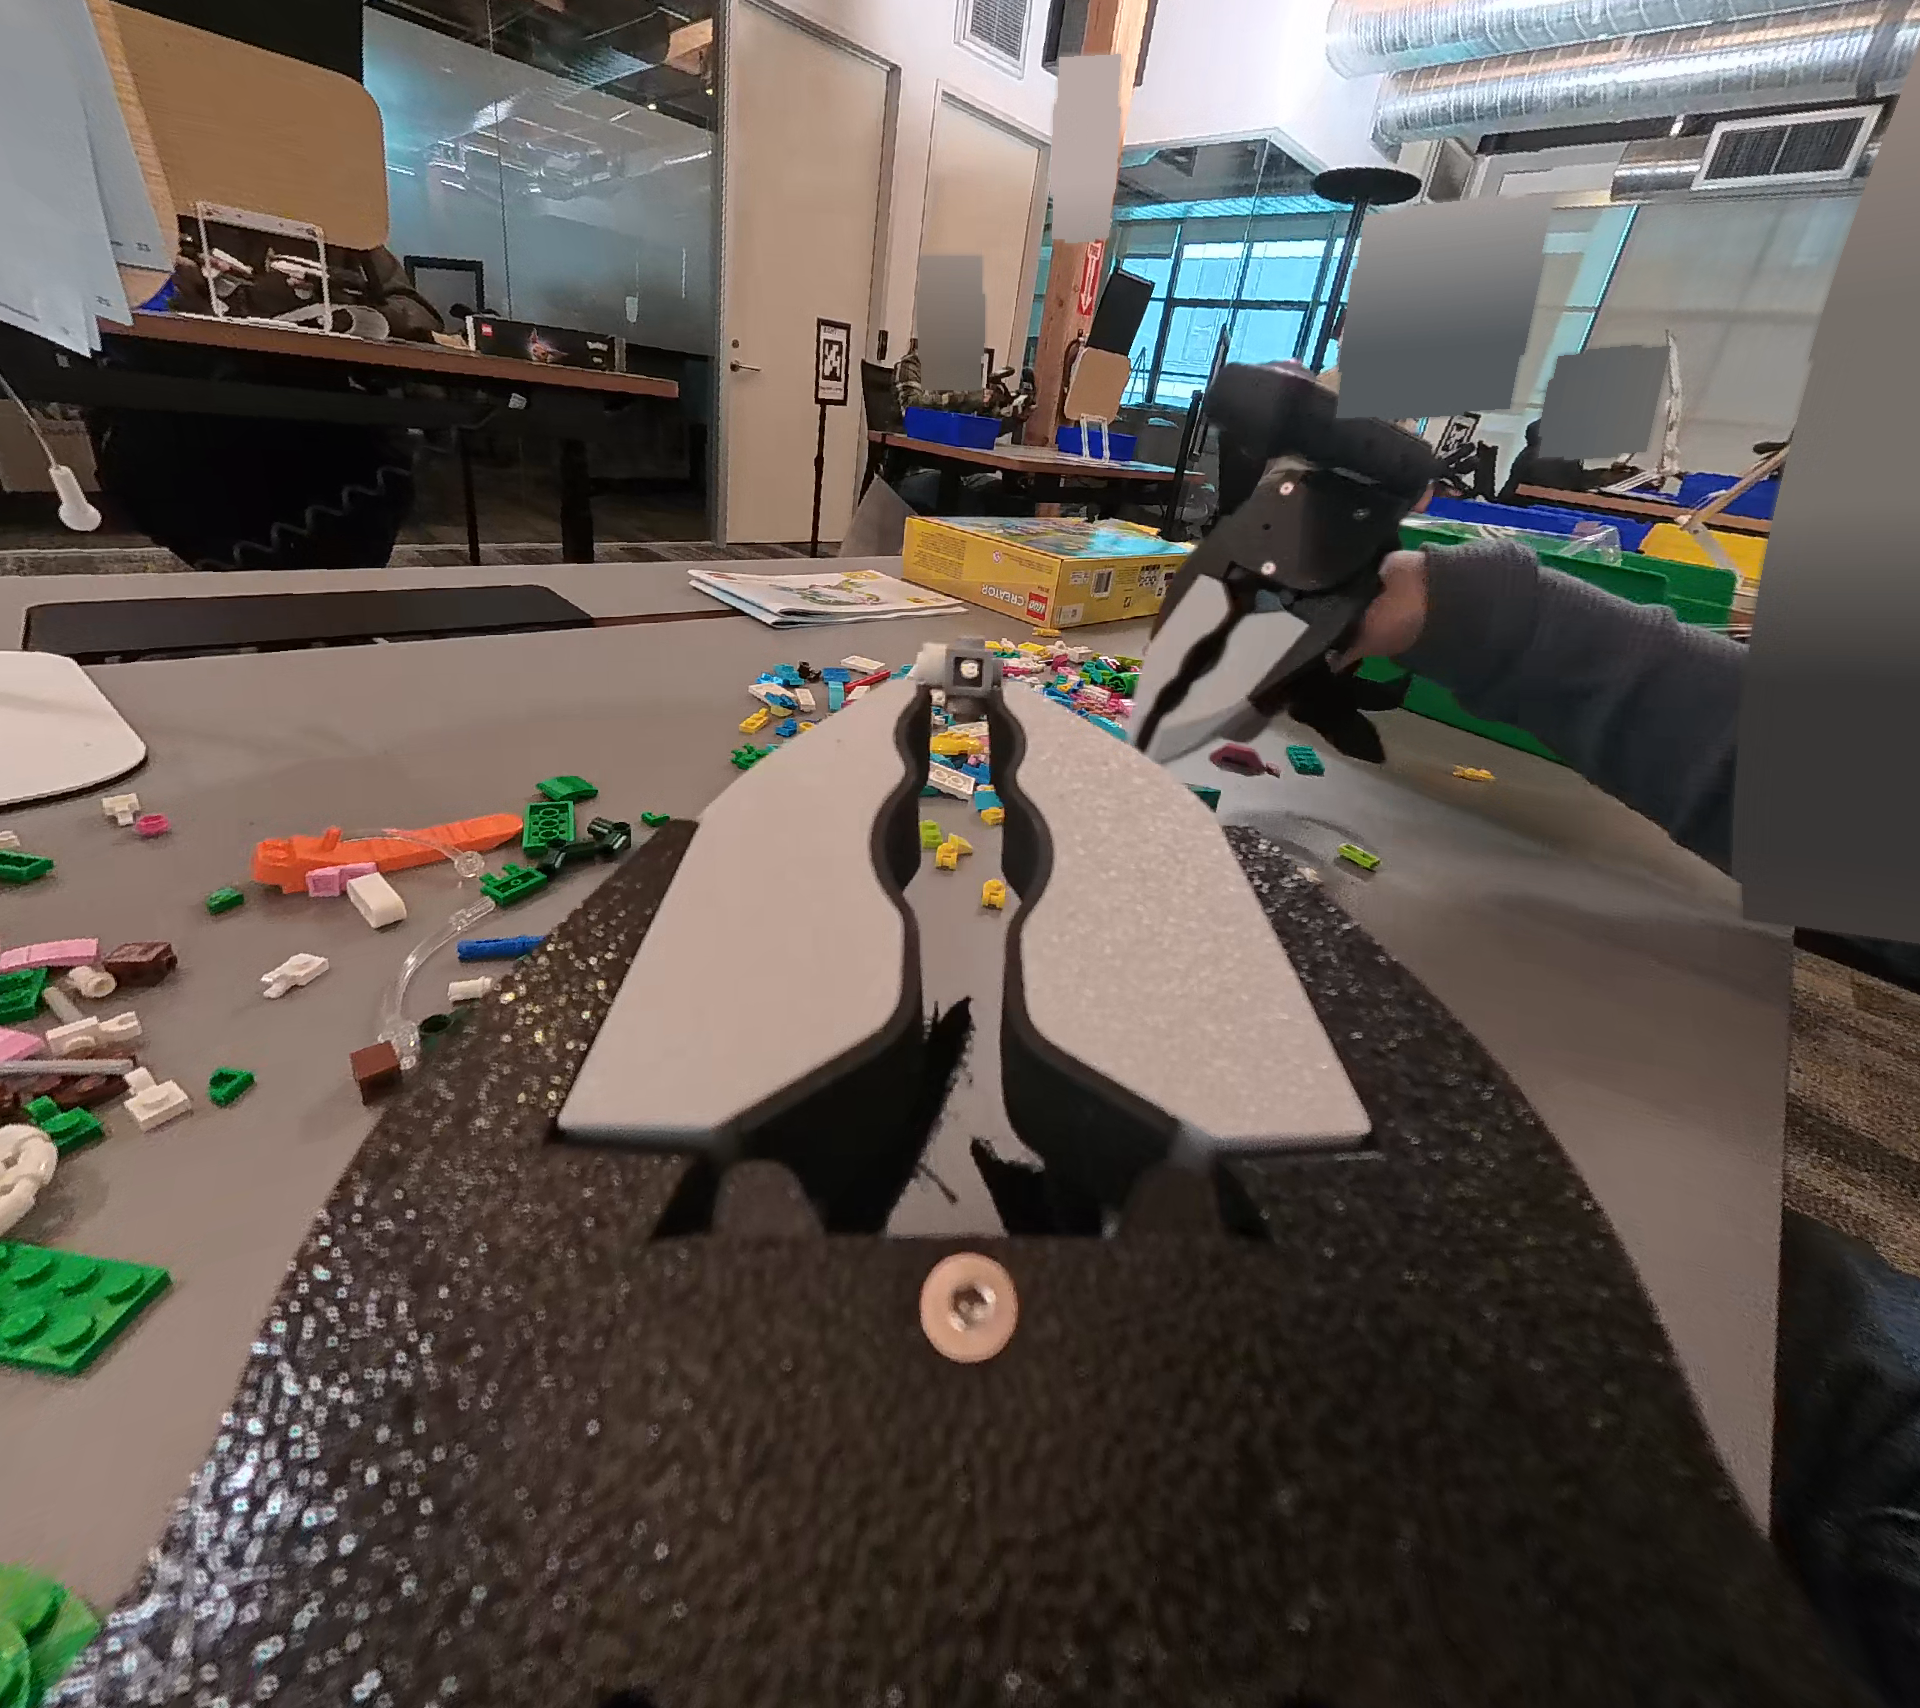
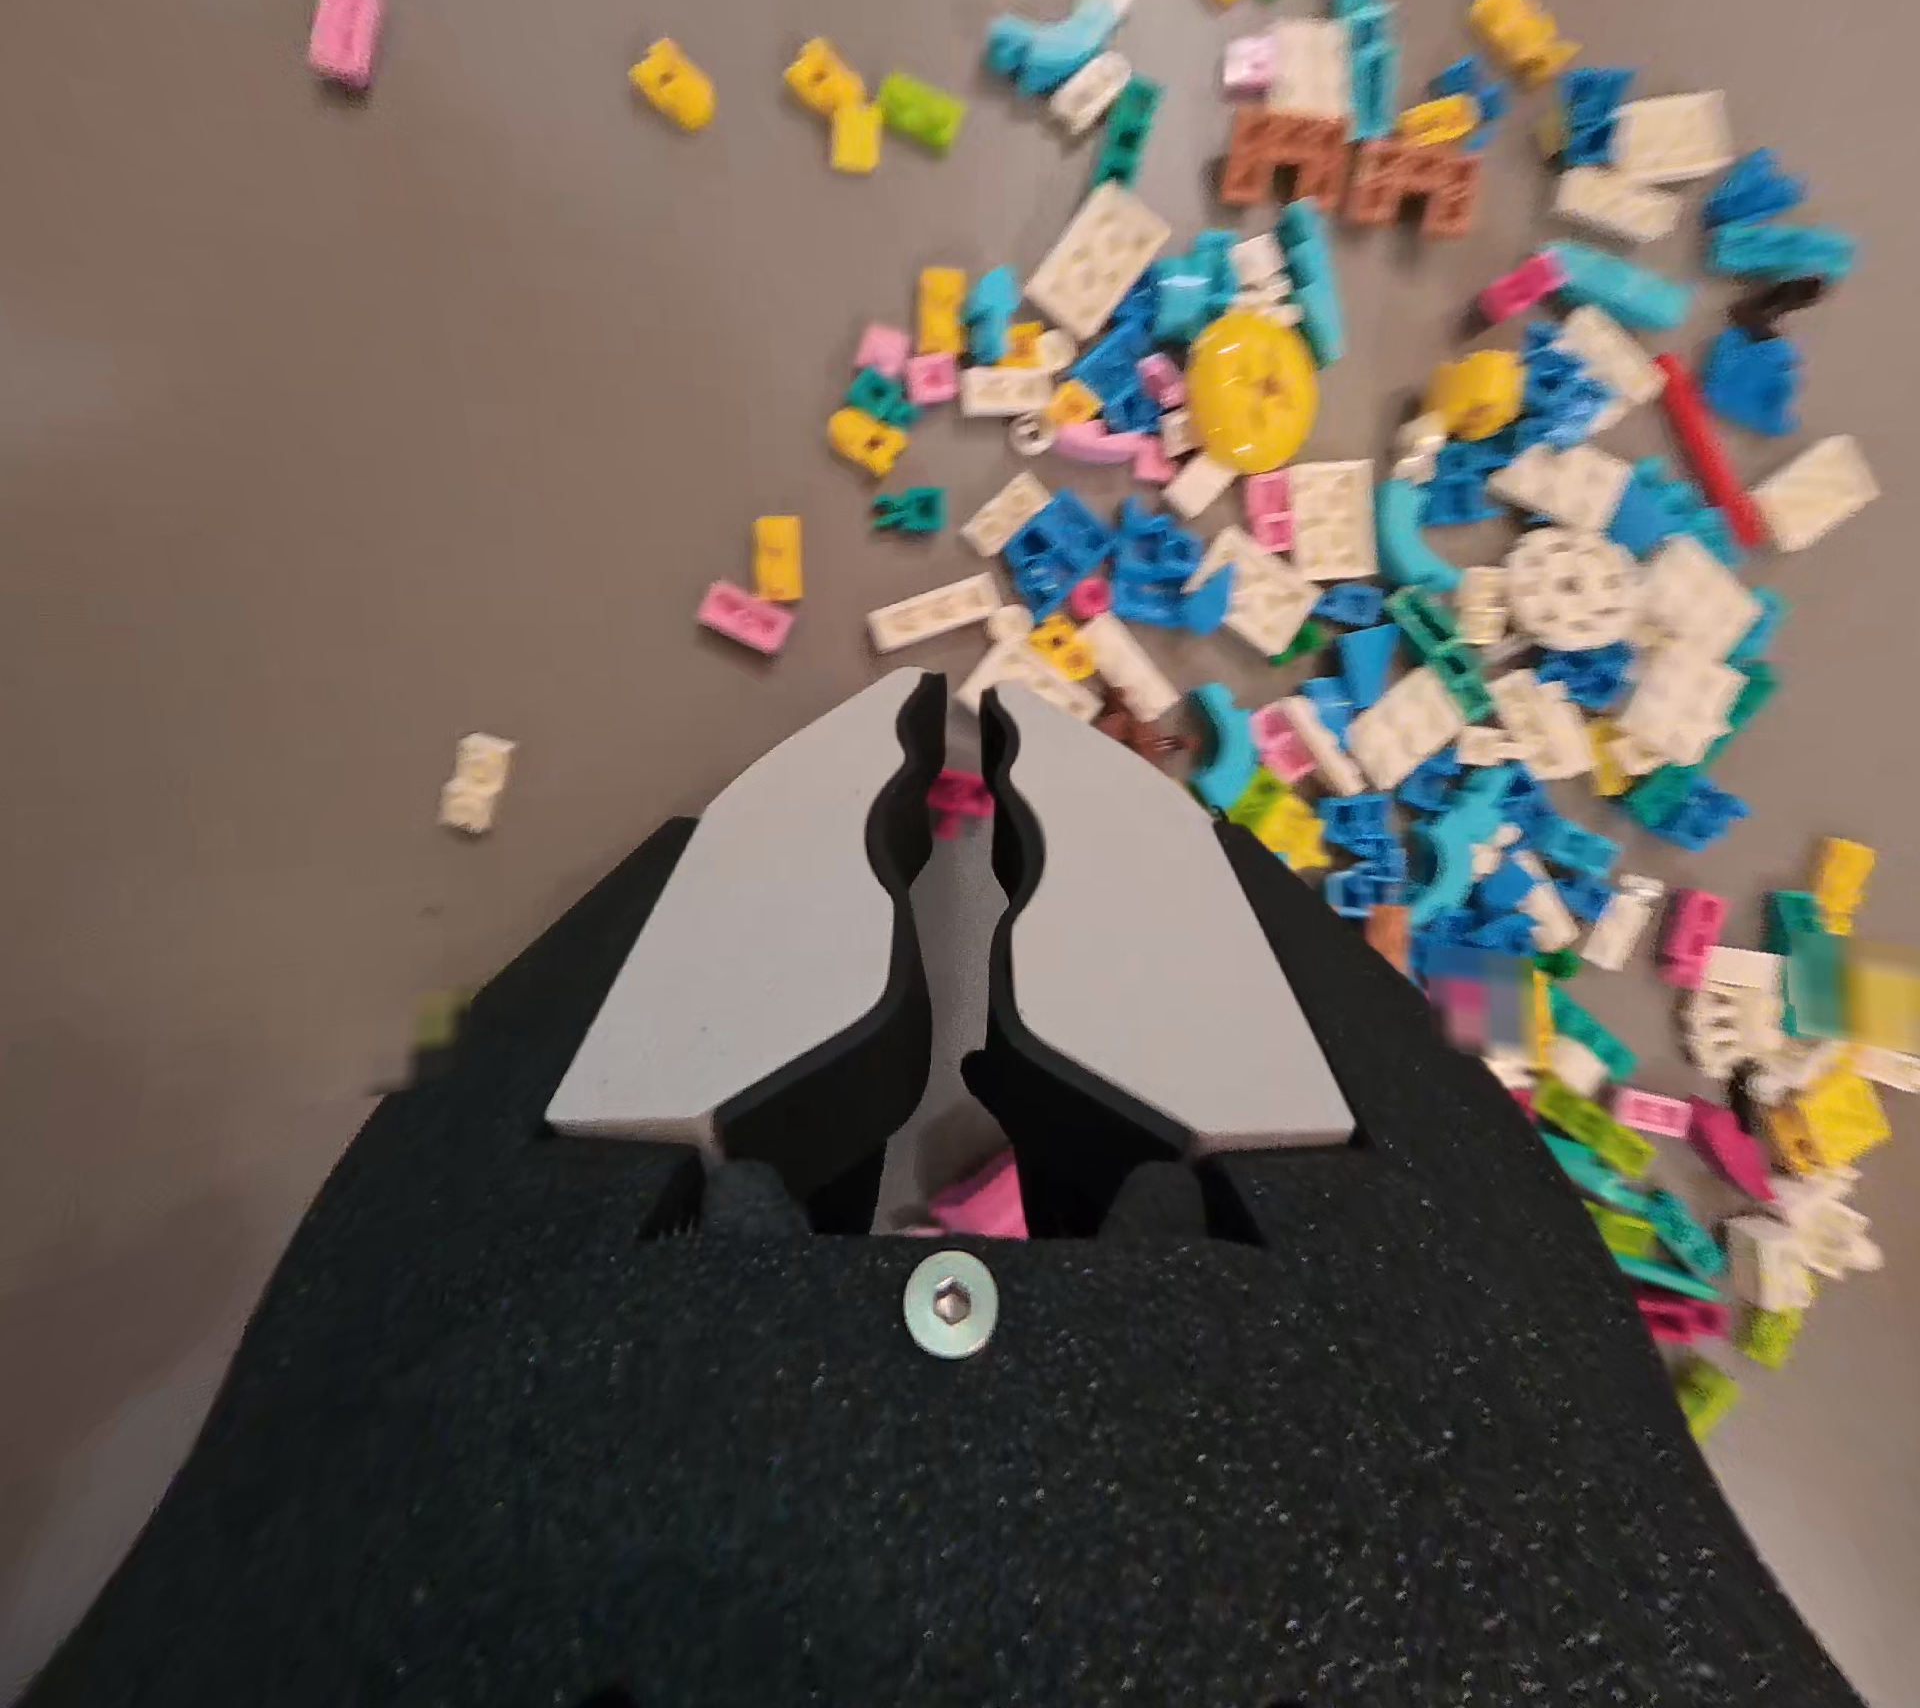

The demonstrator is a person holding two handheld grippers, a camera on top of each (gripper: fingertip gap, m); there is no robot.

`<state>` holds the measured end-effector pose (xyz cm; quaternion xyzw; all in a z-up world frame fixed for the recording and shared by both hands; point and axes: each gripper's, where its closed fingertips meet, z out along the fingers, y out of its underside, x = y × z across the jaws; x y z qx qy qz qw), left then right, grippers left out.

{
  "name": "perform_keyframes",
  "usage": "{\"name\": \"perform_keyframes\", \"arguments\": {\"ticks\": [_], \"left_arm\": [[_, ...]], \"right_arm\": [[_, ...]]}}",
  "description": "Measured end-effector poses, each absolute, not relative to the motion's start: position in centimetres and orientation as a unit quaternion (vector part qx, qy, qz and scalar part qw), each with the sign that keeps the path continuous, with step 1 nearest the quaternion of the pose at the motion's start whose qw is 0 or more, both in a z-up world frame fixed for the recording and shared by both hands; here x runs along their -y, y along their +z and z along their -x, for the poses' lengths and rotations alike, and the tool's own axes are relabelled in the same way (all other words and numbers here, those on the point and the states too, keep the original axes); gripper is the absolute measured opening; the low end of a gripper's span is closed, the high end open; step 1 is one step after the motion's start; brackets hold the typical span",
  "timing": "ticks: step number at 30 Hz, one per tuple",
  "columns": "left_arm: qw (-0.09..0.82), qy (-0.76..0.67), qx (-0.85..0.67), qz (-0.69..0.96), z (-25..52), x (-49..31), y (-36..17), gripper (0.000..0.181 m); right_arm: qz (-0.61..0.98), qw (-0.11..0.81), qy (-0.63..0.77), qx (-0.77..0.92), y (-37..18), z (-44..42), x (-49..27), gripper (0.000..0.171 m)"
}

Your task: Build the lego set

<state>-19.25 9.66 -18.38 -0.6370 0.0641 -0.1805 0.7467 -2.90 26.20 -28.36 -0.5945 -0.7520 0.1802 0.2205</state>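
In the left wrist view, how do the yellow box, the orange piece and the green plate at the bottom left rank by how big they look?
Largest to smallest as they look:
1. yellow box
2. orange piece
3. green plate
The plate is cut off by the edge and near the camera; the box stands farther off, so true sizes stay unsure.

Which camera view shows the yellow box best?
The left wrist view. The yellow box lies in full on the far side of the table, behind the loose bricks. The right wrist view looks down on bricks only and shows none of it.
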Motion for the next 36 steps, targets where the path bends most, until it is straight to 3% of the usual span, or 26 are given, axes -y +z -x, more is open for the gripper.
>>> {"name": "perform_keyframes", "arguments": {"ticks": [8,26,36], "left_arm": [[0.747,-0.184,-0.062,0.636,19.3,-9.6,-18.3,0.010],[0.747,-0.190,-0.060,0.634,19.3,-9.6,-18.3,0.010],[0.746,-0.193,-0.059,0.635,19.3,-9.6,-18.3,0.010]], "right_arm": [[0.616,0.247,0.179,0.727,-28.5,5.2,-30.1,0.008],[0.581,0.207,0.232,0.752,-29.9,8.3,-27.5,0.011],[0.578,0.281,0.218,0.734,-27.8,10.1,-30.0,0.005]]}}
